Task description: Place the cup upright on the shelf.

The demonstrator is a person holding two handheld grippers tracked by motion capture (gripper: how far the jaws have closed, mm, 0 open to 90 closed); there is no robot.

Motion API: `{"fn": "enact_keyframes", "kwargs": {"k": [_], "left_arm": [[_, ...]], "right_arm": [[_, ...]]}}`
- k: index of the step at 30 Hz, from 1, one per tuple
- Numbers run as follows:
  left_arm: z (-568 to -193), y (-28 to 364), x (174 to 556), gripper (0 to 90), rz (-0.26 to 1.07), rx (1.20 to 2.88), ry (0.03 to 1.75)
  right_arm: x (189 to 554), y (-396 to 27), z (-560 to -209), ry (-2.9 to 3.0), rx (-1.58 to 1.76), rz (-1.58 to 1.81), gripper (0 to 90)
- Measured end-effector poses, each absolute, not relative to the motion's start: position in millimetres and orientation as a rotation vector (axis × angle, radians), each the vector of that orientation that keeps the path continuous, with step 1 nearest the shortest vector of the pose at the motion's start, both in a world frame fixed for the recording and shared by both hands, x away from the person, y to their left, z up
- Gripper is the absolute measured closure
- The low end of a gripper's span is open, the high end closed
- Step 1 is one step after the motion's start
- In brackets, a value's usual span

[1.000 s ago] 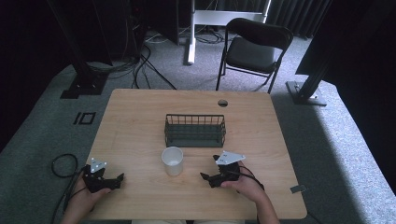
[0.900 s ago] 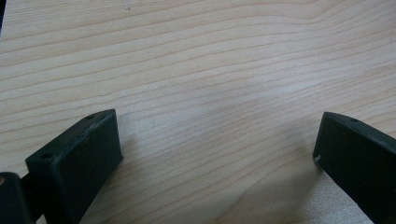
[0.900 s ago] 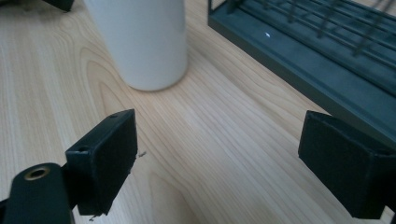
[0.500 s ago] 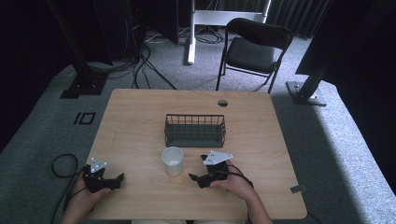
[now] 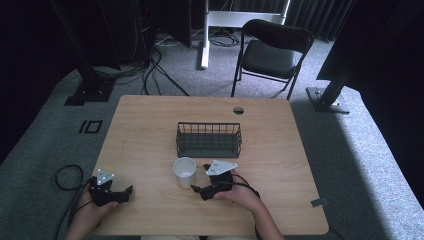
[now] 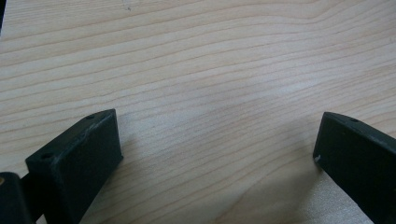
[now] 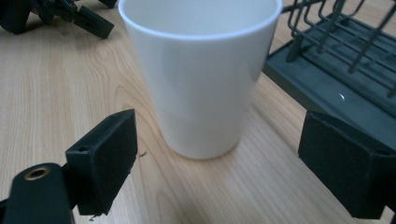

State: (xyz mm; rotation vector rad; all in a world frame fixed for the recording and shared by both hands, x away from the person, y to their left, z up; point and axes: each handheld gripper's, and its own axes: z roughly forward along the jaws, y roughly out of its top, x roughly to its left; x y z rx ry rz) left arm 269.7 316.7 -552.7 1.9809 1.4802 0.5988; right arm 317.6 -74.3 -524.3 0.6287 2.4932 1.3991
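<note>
A white cup point(image 5: 184, 172) stands upright on the wooden table point(image 5: 150, 130), just in front of a dark wire basket point(image 5: 209, 139). My right gripper point(image 5: 196, 189) lies right of the cup and points at it, open. In the right gripper view the cup point(image 7: 201, 74) stands close ahead, between the lines of the two jaws but untouched. My left gripper point(image 5: 127, 191) rests open at the table's front left corner, with bare wood point(image 6: 210, 93) between its jaws.
The wire basket point(image 7: 345, 51) sits right behind the cup. A round cable hole point(image 5: 238, 110) is at the table's far edge. A black folding chair point(image 5: 272, 52) stands beyond the table. A cable loop point(image 5: 67, 176) lies on the floor at left.
My right gripper has moved left across the table toward the cup and now sits close beside it. The left gripper and the cup have stayed put.
</note>
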Motion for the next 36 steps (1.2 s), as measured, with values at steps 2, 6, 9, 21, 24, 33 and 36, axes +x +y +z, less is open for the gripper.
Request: {"fn": "enact_keyframes", "kwargs": {"k": [2,6,9,21,24,33,36], "left_arm": [[-552.7,316.7,269.7,1.2,0.599,1.981,1.48],[-552.7,316.8,269.8,1.2,0.599,1.981,1.48],[-552.8,316.7,269.8,1.2,0.599,1.979,1.481],[-552.8,316.7,269.7,1.2,0.599,1.979,1.481],[-552.7,316.7,269.7,1.2,0.598,1.98,1.481],[-552.7,316.7,269.7,1.2,0.598,1.98,1.48],[-552.7,316.7,269.7,1.2,0.598,1.98,1.481]], "right_arm": [[318.3,-70.7,-523.1,2.489,0.617,1.413,11.6],[319.3,-64.1,-520.2,2.481,0.6,1.433,11.6],[320.1,-59.8,-518.1,2.473,0.594,1.452,11.5],[324.7,-46.9,-515.5,2.445,0.561,1.474,11.5],[327.0,-42.7,-512.4,2.424,0.557,1.496,11.5],[327.8,-34.1,-511.4,2.419,0.559,1.502,14.1],[328.3,-33.2,-510.8,2.416,0.589,1.485,19.5]]}}
